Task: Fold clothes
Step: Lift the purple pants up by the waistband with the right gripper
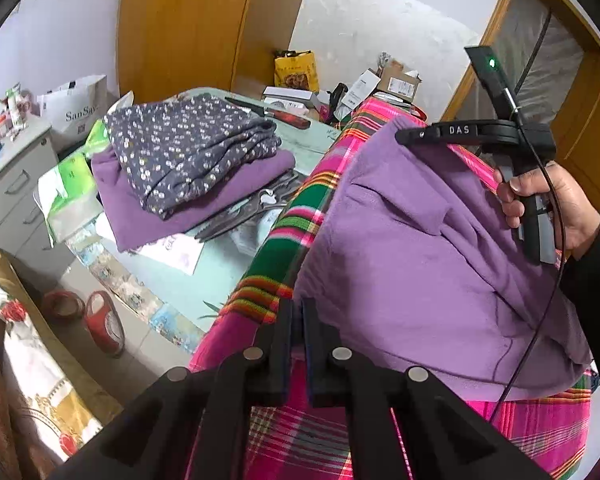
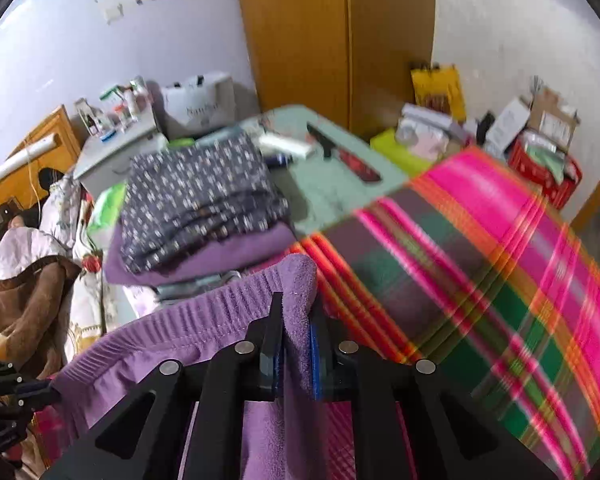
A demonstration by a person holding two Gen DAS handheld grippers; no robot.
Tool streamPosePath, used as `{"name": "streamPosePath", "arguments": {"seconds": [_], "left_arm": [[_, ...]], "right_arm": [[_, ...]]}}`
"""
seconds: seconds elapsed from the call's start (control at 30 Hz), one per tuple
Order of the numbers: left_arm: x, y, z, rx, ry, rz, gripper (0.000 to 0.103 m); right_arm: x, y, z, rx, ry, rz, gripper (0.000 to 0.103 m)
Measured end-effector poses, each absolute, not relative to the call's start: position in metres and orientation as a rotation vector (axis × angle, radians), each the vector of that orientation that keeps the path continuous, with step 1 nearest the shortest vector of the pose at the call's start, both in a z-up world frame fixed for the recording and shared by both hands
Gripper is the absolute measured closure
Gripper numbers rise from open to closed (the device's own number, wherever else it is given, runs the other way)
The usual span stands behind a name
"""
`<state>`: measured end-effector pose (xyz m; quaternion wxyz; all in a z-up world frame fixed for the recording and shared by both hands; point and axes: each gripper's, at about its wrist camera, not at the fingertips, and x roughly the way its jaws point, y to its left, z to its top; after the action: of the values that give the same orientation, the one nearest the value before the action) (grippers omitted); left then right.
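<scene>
Here the right gripper (image 2: 298, 334) is pinching the elastic waistband edge of the purple garment (image 2: 204, 332), its two fingers drawn close with only the fold of fleece between the blue pads, and the cloth is draping down through the gap and out to the left of the right wrist view. The left gripper (image 1: 299, 322) is sitting with its fingers nearly together at the near left corner of the same purple garment (image 1: 432, 248); its tips are meeting the cloth edge, but I cannot tell whether any fabric is actually caught between them. In the left wrist view the right gripper (image 1: 404, 136) is reaching over the far side of the garment, a hand (image 1: 556, 208) in a dark sleeve wrapping its handle, and its tips are too hidden there to read. The garment is lying spread over a bright pink, green and orange plaid cloth (image 1: 300, 216) that is covering the work surface. Beyond the plaid, on the pale green table (image 1: 224, 264), a folded stack (image 1: 188, 156) is resting: a dark floral piece on top of a purple one. Farther back on that table a knife with a red handle (image 1: 276, 112) is lying, and past it boxes and a yellow bag (image 1: 296, 70) are crowding the wall by the wooden wardrobe (image 1: 192, 24).
</scene>
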<state>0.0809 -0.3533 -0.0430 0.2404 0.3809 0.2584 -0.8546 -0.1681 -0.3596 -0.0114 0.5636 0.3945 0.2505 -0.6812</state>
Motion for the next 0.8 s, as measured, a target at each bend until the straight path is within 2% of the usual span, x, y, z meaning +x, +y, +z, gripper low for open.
{"name": "streamPosePath", "arguments": {"seconds": [0.17,0.27,0.53,0.63,0.73,0.8], "left_arm": [[0.097,-0.353,-0.04,0.999,0.798,-2.318,0.095],[0.11,-0.351,-0.041,0.966,0.883,-2.293,0.095],[0.127,-0.347,-0.047,0.892,1.089,-2.242,0.095],[0.122,-0.348,-0.05,0.877,1.143,-2.234,0.09],[0.119,-0.35,-0.056,0.879,1.203,-2.212,0.086],[0.118,-0.352,-0.06,0.875,1.245,-2.195,0.085]], "right_arm": [[-0.176,-0.354,-0.014,0.992,0.594,-1.569,0.069],[-0.178,-0.348,-0.013,1.013,0.606,-1.551,0.069],[-0.171,-0.347,-0.031,1.072,0.668,-1.487,0.069],[-0.17,-0.347,-0.032,1.069,0.659,-1.48,0.069],[-0.168,-0.348,-0.029,1.051,0.655,-1.484,0.086],[-0.168,-0.349,-0.028,1.049,0.656,-1.487,0.089]]}}
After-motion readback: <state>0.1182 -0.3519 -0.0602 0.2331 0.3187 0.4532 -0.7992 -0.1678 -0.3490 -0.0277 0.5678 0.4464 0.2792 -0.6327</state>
